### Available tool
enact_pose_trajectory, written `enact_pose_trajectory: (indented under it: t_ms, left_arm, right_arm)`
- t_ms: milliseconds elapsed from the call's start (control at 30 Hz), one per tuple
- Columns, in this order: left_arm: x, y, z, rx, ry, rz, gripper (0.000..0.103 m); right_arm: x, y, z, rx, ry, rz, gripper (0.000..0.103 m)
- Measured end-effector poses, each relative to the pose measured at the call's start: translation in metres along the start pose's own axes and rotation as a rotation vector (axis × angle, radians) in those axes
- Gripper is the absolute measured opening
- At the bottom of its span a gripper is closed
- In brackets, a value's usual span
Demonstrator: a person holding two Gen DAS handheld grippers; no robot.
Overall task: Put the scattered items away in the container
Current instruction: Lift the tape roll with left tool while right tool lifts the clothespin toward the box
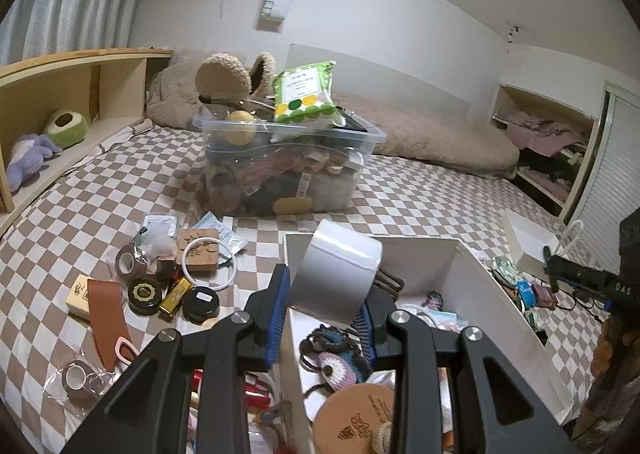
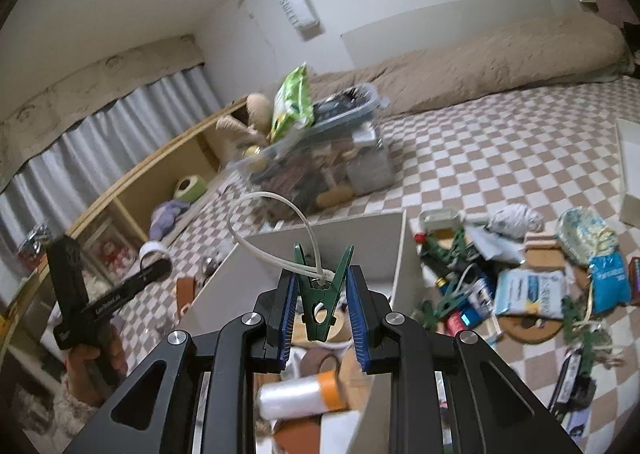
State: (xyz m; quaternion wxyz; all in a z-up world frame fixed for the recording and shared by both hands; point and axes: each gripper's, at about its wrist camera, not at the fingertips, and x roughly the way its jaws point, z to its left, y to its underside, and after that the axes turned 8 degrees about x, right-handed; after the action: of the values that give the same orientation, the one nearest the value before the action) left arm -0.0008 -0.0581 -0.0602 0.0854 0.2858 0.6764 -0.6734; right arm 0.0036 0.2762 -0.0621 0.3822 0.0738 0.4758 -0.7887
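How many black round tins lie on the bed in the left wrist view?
2: the gold-emblem tin beside the brown strap, the white-label tin right of the gold bar. More may be hidden.

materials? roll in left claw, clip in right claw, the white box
Roll: looks like glossy grey-white plastic tape; bright sheen band across it.
Clip: green moulded plastic, matte, spring ring visible; white cord looped through.
White box: likely matte card or thin board; flat, unshiny walls.

Blurred tape roll [image 2: 298,394] below right gripper [image 2: 322,302]
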Motion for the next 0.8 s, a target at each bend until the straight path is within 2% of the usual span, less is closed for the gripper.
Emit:
enact_pose_trajectory:
  t_ms: [367,800]
  left_arm:
    - [-0.017,0.019,-0.036,0.068,0.060,0.047,0.031]
    - [-0.016,0.026,-0.067,0.184,0.113,0.195,0.031]
  right_arm:
    - [0.003,0.028,0.021,-0.027,-0.067,0.077,0.025]
    - [0.015,0.045,0.023,-0.052,-0.116,0.169,0.025]
